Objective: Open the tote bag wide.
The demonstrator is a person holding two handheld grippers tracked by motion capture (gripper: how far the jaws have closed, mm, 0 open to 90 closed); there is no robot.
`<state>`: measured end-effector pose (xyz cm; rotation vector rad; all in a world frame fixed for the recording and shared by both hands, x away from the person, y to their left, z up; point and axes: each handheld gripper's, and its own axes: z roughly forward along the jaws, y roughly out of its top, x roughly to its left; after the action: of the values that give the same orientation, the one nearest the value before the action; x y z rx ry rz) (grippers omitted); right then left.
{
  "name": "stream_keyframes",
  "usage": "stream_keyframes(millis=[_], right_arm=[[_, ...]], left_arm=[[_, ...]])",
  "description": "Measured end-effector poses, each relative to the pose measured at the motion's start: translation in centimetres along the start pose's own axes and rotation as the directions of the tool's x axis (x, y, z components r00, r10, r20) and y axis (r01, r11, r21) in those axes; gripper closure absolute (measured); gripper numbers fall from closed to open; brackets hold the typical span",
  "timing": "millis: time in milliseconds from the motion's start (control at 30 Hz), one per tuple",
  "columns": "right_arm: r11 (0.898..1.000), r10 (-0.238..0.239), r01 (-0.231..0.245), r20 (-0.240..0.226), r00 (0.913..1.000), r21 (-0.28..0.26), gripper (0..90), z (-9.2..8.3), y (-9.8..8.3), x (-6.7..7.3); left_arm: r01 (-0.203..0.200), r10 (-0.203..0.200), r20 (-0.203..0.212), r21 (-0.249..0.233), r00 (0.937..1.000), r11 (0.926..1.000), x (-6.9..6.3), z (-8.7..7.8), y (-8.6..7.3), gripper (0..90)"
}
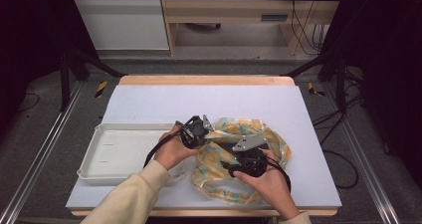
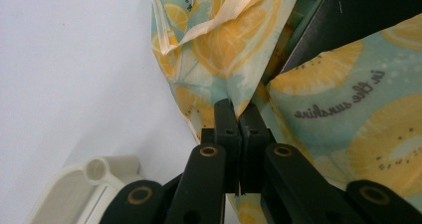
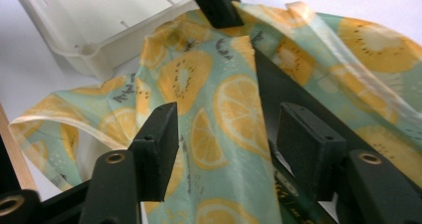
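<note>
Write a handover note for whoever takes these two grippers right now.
Left gripper: shut on the edge of the fruit-print bag, pinching it next to the tray.
Right gripper: jaws open and apart over a fold of the bag, pads not pressing on it.
Bag: lies crumpled on the white table, to the right of the cream tray; a dark flat thing shows inside its opening.
Done: one edge gripped.
Left: probably close the right gripper on the fold and go on handling the bag; the tray holds nothing yet.
</note>
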<state>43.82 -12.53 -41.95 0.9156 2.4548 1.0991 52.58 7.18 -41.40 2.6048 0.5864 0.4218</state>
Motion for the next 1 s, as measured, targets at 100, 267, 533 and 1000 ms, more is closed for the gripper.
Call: stream_keyframes(millis=[100,267,533,1000], right_arm=[[1.000,-0.022,0.022,0.000,0.9997,0.016,49.7,0.3,0.0,0.4],[0.998,-0.057,0.057,0.005,0.9984,0.013,66.4,0.4,0.1,0.7],[0.996,-0.089,0.090,-0.036,0.9954,0.019,90.0,0.4,0.0,1.3],[0.996,-0.081,0.088,-0.195,0.9775,0.029,90.0,2.5,-1.9,2.9]], left_arm=[[0.002,-0.002,-0.001,-0.002,1.0000,1.0000,0.0,-0.1,0.0,89.5],[0.006,-0.006,0.007,-0.007,1.0000,1.0000,0.0,-0.3,0.0,89.6],[0.004,-0.004,0.004,-0.021,1.0000,0.9998,-0.1,-0.9,0.0,89.5],[0.005,-0.005,-0.005,0.013,1.0000,0.9999,0.1,0.4,-0.5,89.1]])
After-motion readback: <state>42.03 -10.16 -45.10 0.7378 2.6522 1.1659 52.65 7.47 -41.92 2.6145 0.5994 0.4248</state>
